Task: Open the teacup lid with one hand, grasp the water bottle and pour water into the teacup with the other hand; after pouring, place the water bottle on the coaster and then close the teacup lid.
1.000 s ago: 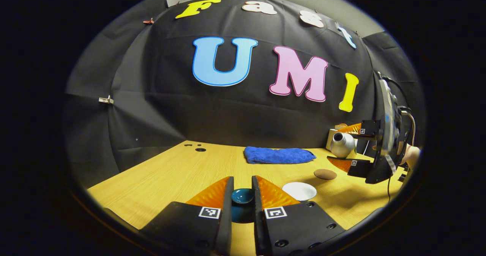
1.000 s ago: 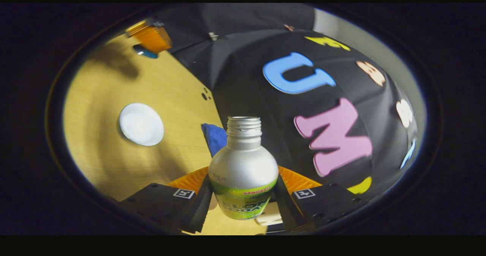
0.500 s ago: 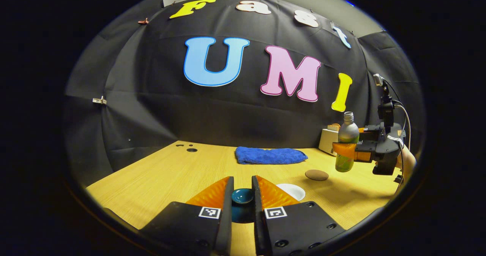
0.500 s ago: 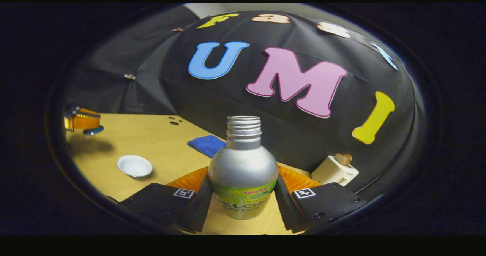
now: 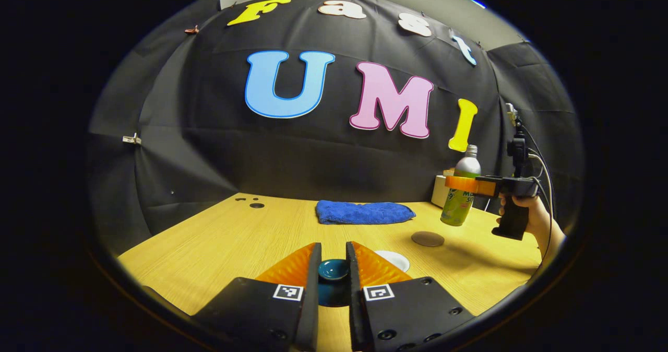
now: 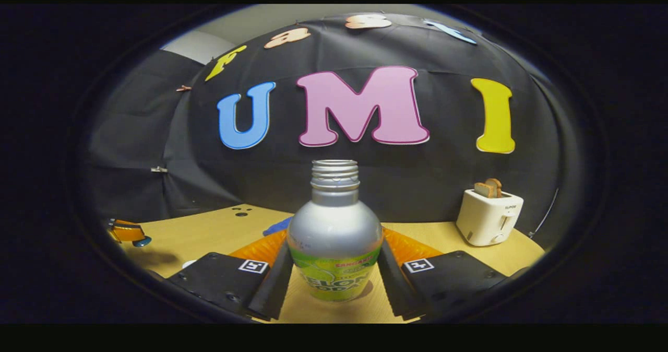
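While the left gripper (image 5: 333, 268) stays clenched on the small blue teacup lid (image 5: 333, 269), held aloft between its two fingers above the wooden table (image 5: 219, 242), the right gripper (image 6: 334, 268) clasps the water bottle (image 6: 334, 242) upright at its labelled lower body, both fingers pressing its sides. Just beyond the left fingertips, partly hidden behind them, sits the white teacup (image 5: 392, 259), open; farther out and to the right lies the round brown coaster (image 5: 427, 238), with the bottle hanging near it but not over it. A blue towel (image 5: 364, 212) lies farther back, and a white toaster (image 6: 489, 216) stands ahead and right of the right gripper. Uncapped and seemingly metal, the bottle looks smooth and slick, likely to slip if gripped loosely; the label band is the sound hold. Small and probably ceramic, the lid seems fragile.
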